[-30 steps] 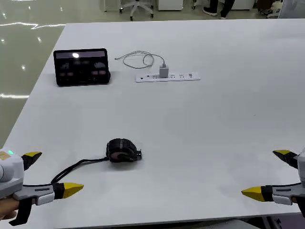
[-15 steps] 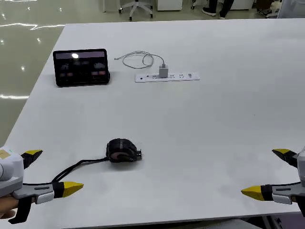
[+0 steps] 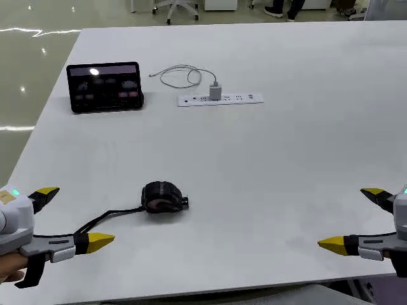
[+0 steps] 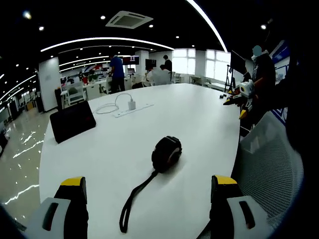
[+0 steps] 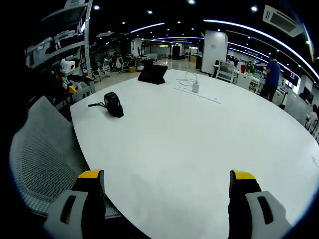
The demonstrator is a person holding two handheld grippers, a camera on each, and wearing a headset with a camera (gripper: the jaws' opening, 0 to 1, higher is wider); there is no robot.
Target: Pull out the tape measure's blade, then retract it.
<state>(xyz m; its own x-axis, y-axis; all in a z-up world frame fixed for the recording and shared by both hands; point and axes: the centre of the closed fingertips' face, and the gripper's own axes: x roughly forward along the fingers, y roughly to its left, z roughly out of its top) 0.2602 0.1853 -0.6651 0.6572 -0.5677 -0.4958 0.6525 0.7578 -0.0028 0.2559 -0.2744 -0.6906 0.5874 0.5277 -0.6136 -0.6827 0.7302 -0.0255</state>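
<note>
The left claw is hovering at the front left corner of the bench, jaws spread wide and holding nothing. The right claw is waiting at the front right corner, equally spread and empty. The black tape measure is lying near the front edge, just beyond the left claw, with its wrist strap trailing toward that claw. I judge the blade is not yet pulled out. The left claw should be closing on the case body, not the strap, while the right claw is pinching the blade hook squarely and pulling straight along the bench.
</note>
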